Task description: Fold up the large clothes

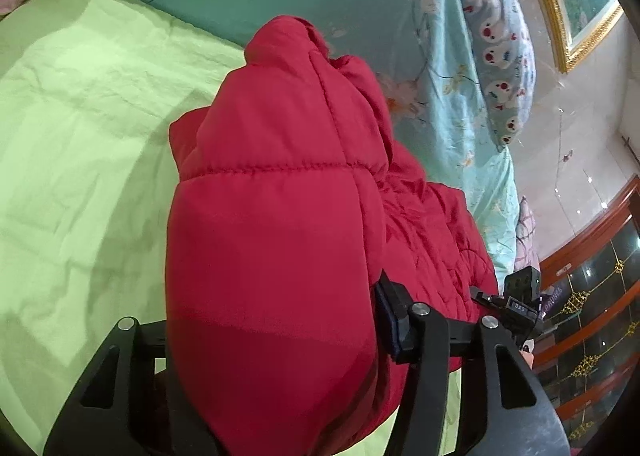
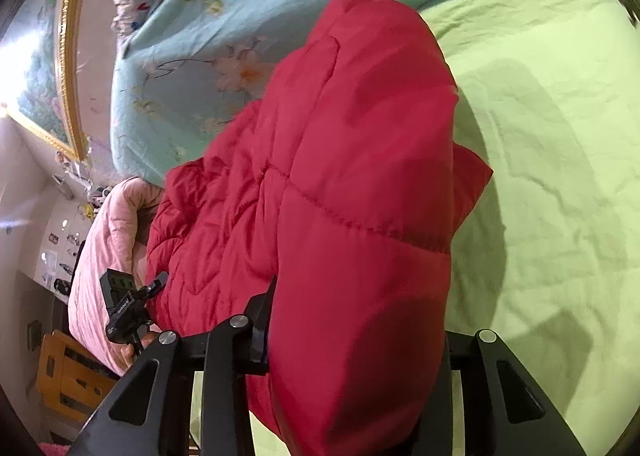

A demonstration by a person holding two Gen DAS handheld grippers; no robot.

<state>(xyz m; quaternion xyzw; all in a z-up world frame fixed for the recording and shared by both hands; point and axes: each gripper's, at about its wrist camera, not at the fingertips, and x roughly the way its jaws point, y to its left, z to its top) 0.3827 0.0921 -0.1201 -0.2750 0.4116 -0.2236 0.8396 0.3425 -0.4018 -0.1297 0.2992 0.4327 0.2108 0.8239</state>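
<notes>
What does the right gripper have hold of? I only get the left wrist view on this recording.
Observer: In the right wrist view the right gripper is clamped on a thick fold of the red puffer jacket.
Operator: Is there anything off to that side that I can't see?
Observer: Yes, a pink quilt lies bunched beyond the jacket, at the edge of the bed.
Operator: And past that?
Observer: A wooden piece of furniture stands lower down beside the bed; the view does not show what kind.
Operator: Does that camera see my gripper?
Observer: Yes, the left gripper shows beside the jacket's quilted lining, with fingers of the hand under it.
</notes>
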